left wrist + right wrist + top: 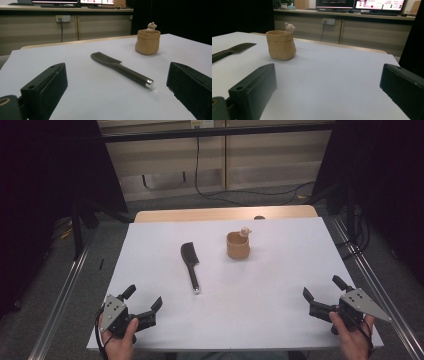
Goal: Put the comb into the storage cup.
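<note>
Idling at the near table edge: left gripper [143, 302] and right gripper [321, 288] both gaping, gripping nothing. Black comb [190, 265] is lying mid-table, left of the tan cup [238, 245]. Likely next: left reaching for the comb handle.

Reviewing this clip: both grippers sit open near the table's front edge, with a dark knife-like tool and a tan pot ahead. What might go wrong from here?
1. The dark tool lies flat on the white table, so the left gripper may struggle to get its jaws under the thin handle and could push it away.
2. The tan pot looks light; a nudge from the right gripper might tip it and spill the small figure at its rim.
</note>
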`<state>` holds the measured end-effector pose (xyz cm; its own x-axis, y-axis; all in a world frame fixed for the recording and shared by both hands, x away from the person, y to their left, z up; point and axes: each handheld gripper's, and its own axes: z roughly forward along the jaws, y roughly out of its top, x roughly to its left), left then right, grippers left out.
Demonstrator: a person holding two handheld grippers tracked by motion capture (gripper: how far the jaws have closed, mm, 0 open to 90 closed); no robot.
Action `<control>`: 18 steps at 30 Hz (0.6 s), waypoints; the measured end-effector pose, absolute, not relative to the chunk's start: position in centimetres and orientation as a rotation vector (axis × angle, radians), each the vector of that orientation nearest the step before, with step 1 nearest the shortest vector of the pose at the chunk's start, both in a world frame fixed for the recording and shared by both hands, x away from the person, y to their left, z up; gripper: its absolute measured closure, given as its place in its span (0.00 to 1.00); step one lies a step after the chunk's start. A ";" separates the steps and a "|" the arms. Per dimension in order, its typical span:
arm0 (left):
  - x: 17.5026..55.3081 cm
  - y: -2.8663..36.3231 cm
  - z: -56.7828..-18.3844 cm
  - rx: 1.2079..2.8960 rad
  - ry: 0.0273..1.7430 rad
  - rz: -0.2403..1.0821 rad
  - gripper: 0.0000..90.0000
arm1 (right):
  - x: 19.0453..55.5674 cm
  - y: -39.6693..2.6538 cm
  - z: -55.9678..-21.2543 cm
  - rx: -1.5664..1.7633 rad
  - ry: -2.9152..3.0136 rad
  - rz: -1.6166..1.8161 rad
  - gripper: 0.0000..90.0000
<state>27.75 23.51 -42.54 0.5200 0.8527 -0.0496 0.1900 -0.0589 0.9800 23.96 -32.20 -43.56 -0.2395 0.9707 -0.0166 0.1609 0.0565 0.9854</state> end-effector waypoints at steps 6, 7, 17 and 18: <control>27.9 23.5 -42.6 1.583 0.917 0.686 0.04 | 24.0 -32.2 -43.6 1.181 1.530 1.280 0.00; 28.0 23.5 -42.6 1.587 0.922 0.682 0.04 | 24.0 -32.2 -43.6 1.181 1.530 1.280 0.00; 28.9 22.1 -42.7 1.653 0.890 0.639 0.03 | 23.9 -32.3 -43.6 1.179 1.533 1.288 0.00; 29.0 21.6 -42.7 1.660 0.876 0.616 0.03 | 23.9 -32.3 -43.6 1.180 1.534 1.290 0.00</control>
